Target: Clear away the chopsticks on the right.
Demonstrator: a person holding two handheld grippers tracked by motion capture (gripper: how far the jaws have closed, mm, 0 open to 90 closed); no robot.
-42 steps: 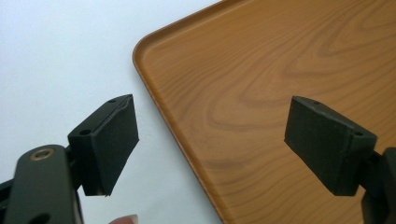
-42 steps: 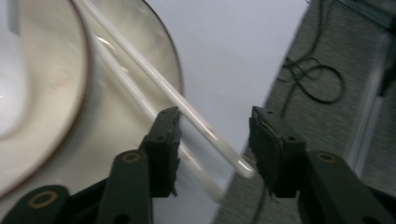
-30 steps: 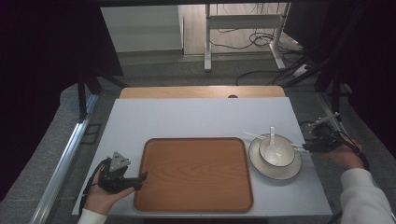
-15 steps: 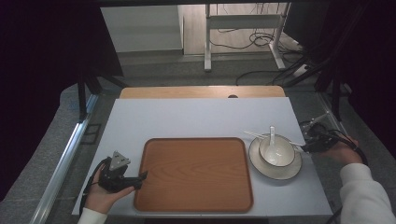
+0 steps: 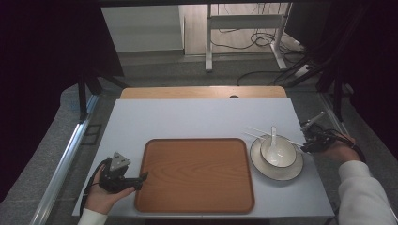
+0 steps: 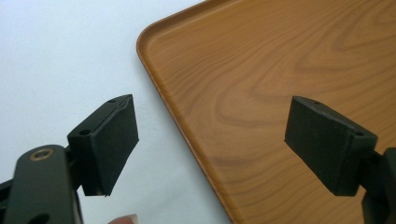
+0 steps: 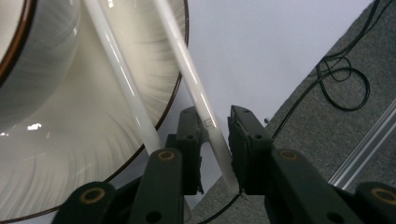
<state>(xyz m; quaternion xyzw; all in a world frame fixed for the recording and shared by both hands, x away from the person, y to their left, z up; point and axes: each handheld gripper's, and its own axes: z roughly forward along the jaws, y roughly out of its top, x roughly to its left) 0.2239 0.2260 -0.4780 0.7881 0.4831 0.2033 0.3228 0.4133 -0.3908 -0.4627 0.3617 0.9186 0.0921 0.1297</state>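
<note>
My right claw (image 7: 215, 140) has just been closing, and one white chopstick (image 7: 187, 70) now runs up between its jaws; they look pinched onto its near end, though I can't quite see the contact. The second chopstick (image 7: 119, 79) lies just left of the claw, passing under its left jaw. Both reach away from the claw across the rim of the white plate (image 7: 93, 154) ahead and to the left, where a bowl (image 7: 42, 60) sits. In the high view the right claw (image 5: 310, 140) is at the plate's (image 5: 263, 169) right edge.

My left claw (image 6: 212, 149) is spread wide, gripping nothing, hovering over the near left edge of the wooden tray (image 6: 289, 74), one jaw above the table (image 6: 60, 56).
</note>
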